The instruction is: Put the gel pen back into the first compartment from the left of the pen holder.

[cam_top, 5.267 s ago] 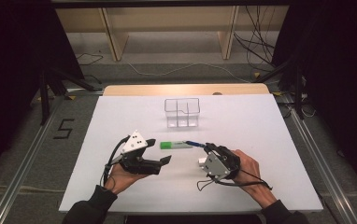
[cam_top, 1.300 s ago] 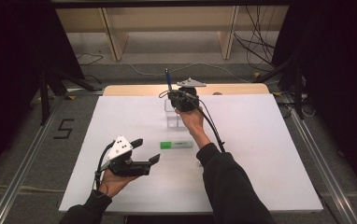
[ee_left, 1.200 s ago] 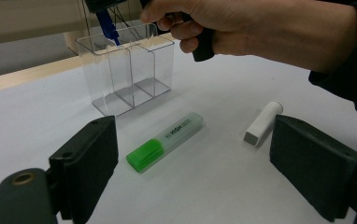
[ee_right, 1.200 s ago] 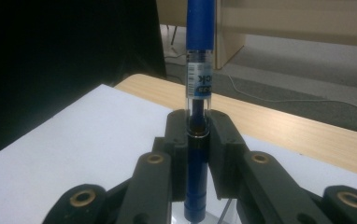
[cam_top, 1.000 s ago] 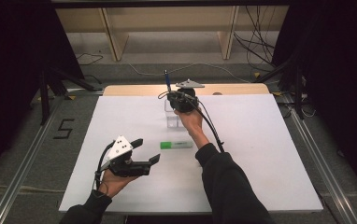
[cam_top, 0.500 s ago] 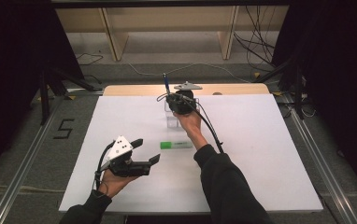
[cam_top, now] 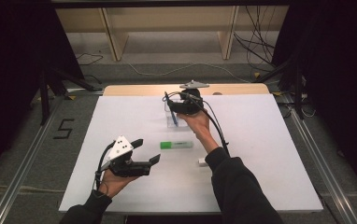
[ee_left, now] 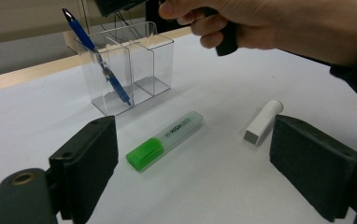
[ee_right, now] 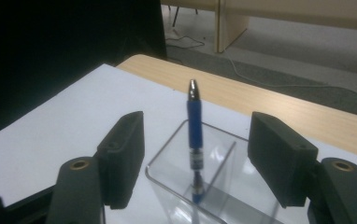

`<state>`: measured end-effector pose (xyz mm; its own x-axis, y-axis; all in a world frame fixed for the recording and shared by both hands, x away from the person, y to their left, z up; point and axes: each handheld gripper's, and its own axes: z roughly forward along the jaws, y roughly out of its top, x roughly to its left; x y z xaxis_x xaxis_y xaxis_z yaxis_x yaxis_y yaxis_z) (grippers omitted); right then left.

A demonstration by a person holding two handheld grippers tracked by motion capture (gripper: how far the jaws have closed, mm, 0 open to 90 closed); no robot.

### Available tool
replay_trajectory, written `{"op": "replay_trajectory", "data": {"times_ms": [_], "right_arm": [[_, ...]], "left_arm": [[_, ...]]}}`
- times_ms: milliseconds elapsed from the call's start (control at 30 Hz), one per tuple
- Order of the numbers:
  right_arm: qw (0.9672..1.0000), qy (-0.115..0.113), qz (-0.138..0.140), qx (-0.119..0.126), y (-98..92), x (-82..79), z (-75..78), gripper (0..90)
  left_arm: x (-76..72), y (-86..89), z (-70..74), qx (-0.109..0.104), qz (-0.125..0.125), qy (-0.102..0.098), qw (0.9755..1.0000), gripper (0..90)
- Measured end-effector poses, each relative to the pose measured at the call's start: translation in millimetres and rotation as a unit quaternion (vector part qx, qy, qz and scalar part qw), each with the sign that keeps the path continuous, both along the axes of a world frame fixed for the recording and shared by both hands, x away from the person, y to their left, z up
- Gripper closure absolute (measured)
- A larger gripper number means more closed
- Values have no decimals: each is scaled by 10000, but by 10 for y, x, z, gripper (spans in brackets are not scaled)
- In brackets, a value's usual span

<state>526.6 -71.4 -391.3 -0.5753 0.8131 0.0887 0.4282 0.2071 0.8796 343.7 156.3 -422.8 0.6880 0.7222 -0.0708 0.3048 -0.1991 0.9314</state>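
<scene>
Inside clear organizer (ee_left: pixel 129 70), blue pen (ee_left: pixel 97 56) leaning, highlighter (ee_left: pixel 164 140), white cap (ee_left: pixel 263 121) nearby, both grippers' jaws open.

Green highlighter (ee_left: pixel 165 140); white cap (ee_left: pixel 263 121); table (cam_top: pixel 284 140)

blue pen (ee_left: pixel 97 55), green highlighter (ee_left: pixel 165 139), white table (cam_top: pixel 270 140)

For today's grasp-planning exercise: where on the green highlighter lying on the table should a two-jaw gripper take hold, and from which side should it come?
Grip the green highlighter across the middle of its barrel, coming from above with the jaws closing on its two long sides. It lies flat on the white table, with open space around it; the small white cylinder lies well apart. The open left gripper is nearest.
</scene>
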Motion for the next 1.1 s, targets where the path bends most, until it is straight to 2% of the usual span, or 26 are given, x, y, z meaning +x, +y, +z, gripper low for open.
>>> {"op": "replay_trajectory", "data": {"times_ms": [100,300,467,533,767,1100], "right_arm": [[9999,9,119,-109,-140,-59,59,329],[9993,60,339,-128,-336,-175,114,297],[9968,152,679,-391,-472,-292,132,272],[9962,187,751,-398,-535,-346,135,272],[9953,168,868,-384,-688,-511,148,273],[9939,134,993,-457,-774,-666,103,272]], "left_arm": [[-1,-7,-2,-5,-6,21,10000,150],[7,-6,-10,-17,15,41,10000,150],[5,-8,-9,-10,11,43,10000,150],[10,-10,-14,-17,14,52,10000,150],[15,-19,-19,11,15,71,10000,150],[30,-23,-32,64,-10,125,9999,149]]}}
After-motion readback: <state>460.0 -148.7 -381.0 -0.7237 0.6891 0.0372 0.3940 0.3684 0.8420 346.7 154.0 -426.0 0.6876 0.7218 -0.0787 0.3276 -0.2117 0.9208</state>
